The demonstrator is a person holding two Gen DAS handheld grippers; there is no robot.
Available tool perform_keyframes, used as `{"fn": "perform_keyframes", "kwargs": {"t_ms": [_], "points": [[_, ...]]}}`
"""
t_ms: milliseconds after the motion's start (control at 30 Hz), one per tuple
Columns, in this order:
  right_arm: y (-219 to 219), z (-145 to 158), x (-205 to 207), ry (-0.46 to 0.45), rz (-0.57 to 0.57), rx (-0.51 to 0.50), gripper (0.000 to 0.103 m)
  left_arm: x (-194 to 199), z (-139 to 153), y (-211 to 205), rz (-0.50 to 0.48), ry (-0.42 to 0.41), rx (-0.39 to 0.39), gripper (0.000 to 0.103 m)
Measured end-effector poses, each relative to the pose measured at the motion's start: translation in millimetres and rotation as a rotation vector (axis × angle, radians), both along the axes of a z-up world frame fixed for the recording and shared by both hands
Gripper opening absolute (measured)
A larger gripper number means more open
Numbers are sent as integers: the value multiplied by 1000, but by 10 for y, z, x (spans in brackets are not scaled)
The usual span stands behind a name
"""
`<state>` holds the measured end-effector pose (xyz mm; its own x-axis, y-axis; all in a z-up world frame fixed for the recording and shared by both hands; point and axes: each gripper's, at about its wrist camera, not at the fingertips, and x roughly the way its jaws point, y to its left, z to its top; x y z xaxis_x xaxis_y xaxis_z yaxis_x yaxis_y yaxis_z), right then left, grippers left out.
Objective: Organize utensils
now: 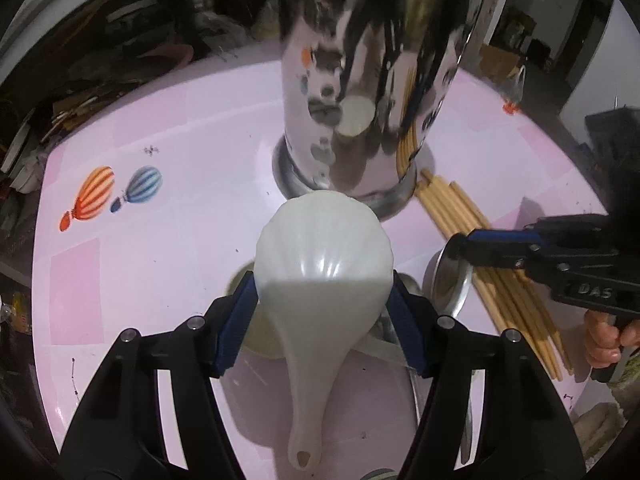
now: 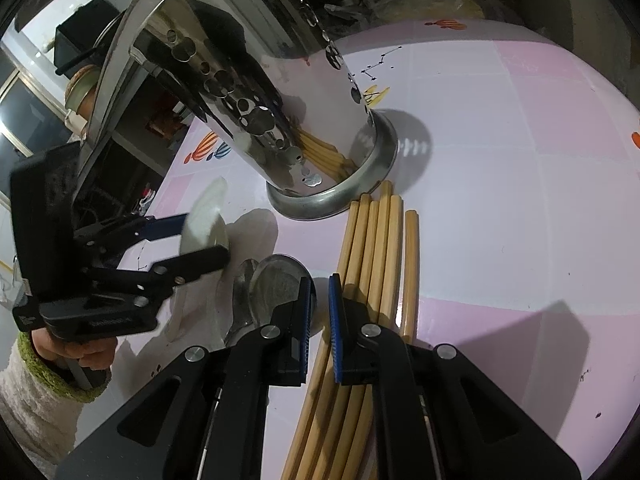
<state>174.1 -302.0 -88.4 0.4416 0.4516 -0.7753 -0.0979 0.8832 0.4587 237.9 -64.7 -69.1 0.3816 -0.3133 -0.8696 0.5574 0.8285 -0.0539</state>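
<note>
— Pink tiled tabletop [image 1: 168,216], glossy, printed with striped balloons, lay under everything. What stood on it?

— A tall perforated stainless-steel utensil holder [image 2: 280,128], mirror-bright, on a ringed base. Nothing could be seen inside from either view, so I judged the sorting barely begun.

— And what was still outside the holder?

— Bamboo chopsticks [image 2: 380,248], matte round sticks, lay bundled on the table, their tips almost touching the holder's base. Beside them, on the side away from the holder, lay steel spoons [image 2: 276,284], dull-bowled.

— The grippers?

— The left gripper [image 1: 324,280] clamped a white plastic ladle [image 1: 324,248], smooth with a scalloped bowl, just in front of the holder's base. The right gripper [image 2: 318,320] hovered over the chopsticks and spoon, jaws a narrow gap apart, gripping nothing.
</note>
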Motion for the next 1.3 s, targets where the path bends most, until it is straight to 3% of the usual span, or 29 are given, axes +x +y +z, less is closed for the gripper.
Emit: {"fn": "perform_keyframes", "kwargs": {"t_ms": [167,333,633,1000,1067,1200,1300], "points": [[6,30,77,11,40,-2,11,-63,249,81,-1,-51,-74,61],[-4,86,129,3,74,-15,26,-148,430,172,3,-82,-129,61],[153,181,196,-13,200,-47,28,-259,627,351,30,-115,-186,61],[290,72,368,9,288,-128,28,-337,714,489,49,-134,-216,61],[312,76,376,8,290,-140,27,-349,715,498,51,-134,-220,61],[353,124,340,-8,289,-160,10,-399,737,505,47,-143,-220,61],[364,206,285,-31,274,-156,5,-436,754,515,47,-150,-222,61]]}}
